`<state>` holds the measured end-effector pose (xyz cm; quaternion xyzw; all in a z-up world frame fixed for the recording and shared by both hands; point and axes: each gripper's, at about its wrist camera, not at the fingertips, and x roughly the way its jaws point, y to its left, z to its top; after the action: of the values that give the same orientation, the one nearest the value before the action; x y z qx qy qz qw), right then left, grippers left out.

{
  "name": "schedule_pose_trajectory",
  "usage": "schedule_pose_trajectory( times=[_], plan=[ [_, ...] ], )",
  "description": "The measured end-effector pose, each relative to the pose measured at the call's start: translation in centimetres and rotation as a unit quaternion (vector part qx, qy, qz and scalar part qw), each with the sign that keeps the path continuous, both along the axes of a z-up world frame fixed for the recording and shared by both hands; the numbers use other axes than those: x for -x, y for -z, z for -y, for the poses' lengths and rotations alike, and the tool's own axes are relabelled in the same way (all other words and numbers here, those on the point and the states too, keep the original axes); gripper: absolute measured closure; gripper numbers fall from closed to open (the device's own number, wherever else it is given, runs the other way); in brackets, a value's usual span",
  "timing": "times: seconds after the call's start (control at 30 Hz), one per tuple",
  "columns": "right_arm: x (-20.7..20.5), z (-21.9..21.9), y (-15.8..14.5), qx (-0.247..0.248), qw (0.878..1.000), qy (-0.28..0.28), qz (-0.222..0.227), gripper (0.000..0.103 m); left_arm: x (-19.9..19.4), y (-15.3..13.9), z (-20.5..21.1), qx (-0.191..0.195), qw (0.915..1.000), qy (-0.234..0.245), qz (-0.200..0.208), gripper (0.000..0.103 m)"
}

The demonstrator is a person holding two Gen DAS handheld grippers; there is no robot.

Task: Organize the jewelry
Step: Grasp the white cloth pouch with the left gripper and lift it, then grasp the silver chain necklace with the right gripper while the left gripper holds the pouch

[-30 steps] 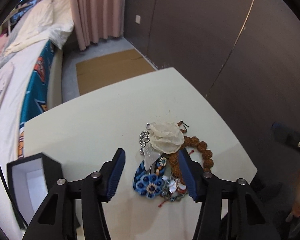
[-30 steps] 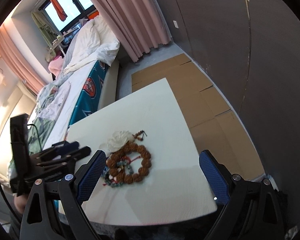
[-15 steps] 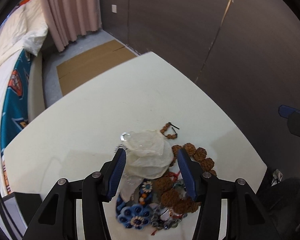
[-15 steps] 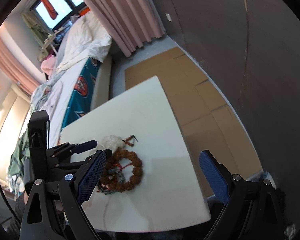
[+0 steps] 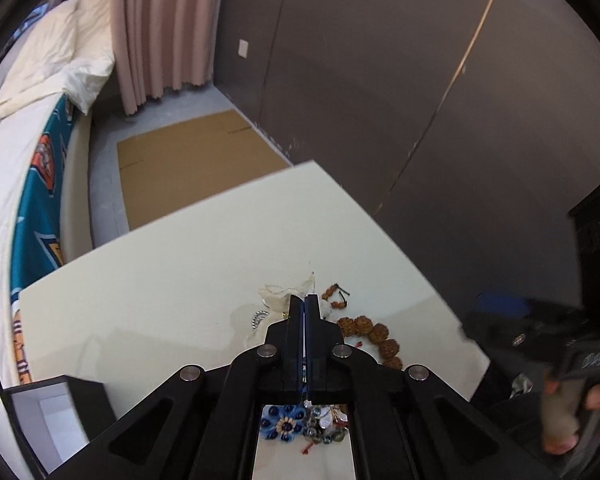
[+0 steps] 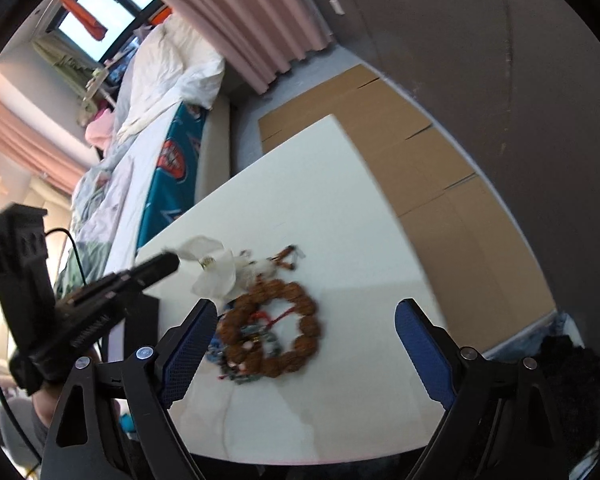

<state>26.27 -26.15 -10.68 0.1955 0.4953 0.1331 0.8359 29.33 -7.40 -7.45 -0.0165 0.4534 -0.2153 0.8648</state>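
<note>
White sheer pouch (image 6: 214,266) is being pinched by the left gripper (image 5: 305,300), fingers clenched, apparently lifting it off the jewelry pile (image 6: 270,330) on the counter (image 6: 340,208). Right gripper (image 6: 306,342), fingers closing slightly, nothing grasped. Lift slowly; avoid snagging the beads.

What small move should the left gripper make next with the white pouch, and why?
Probably lift it slowly, straight up. The left gripper is shut on the white pouch, which looks partly raised but still hangs close over the brown bead bracelet. The open black box waits to the left. The right gripper, jaws closing slightly, holds nothing.
</note>
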Motion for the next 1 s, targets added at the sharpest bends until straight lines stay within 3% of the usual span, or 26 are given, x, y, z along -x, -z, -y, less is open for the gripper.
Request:
schedule_pose_trajectory(
  times=[0.2, 0.5, 0.83, 1.0],
  plan=[
    [-0.8, -2.9, 0.5, -0.017, 0.999, -0.029, -0.006, 0.034, 1.1, -1.8, -2.1, 0.015, 0.9995, -0.019, 0.022, 0.103],
    [-3.2, -7.6, 1.7, -0.02, 0.998, -0.056, -0.021, 0.055, 2.8, -4.5, -6.4, 0.033, 0.9957, -0.061, 0.061, 0.103],
    [-6.0, -12.2, 3.6, 0.047, 0.994, -0.083, -0.058, 0.056, 2.7, -3.9, -10.6, 0.04, 0.9926, -0.099, 0.057, 0.103],
    [-7.1, -12.7, 5.3, 0.074, 0.989, -0.075, -0.1, 0.055, 2.8, -3.7, -12.0, 0.043, 0.9915, -0.111, 0.053, 0.103]
  ],
)
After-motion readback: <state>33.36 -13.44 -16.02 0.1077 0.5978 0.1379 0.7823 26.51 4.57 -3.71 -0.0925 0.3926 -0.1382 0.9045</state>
